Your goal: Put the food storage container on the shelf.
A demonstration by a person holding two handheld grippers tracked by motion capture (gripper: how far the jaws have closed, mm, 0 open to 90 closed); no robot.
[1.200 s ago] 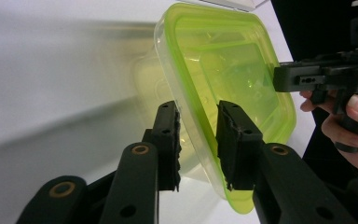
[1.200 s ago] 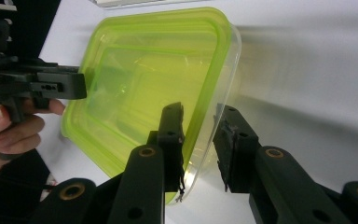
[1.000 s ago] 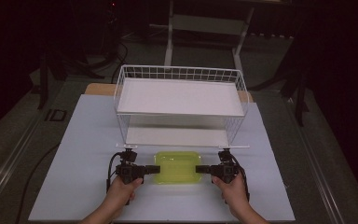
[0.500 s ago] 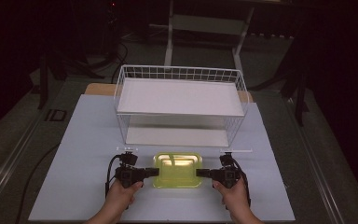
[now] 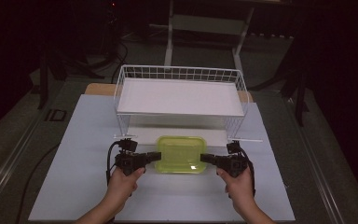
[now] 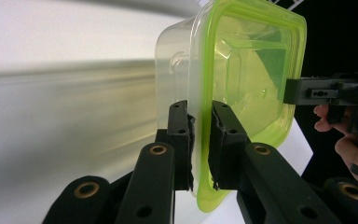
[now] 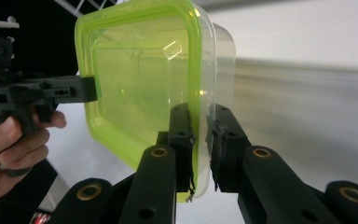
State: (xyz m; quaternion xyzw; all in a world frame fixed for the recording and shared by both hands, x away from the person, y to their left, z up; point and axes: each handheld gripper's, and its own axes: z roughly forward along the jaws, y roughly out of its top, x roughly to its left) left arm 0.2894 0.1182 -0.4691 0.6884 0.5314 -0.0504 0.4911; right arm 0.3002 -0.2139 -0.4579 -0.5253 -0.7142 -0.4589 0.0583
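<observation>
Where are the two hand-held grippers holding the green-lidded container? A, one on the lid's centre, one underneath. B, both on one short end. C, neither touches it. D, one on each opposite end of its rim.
D: the left hand-held gripper and the right hand-held gripper clamp opposite rim ends of the container.

A yellow-green lidded clear container [image 5: 181, 154], black grippers, a white wire rack [image 5: 179, 95] and a white table [image 5: 74, 186].
</observation>
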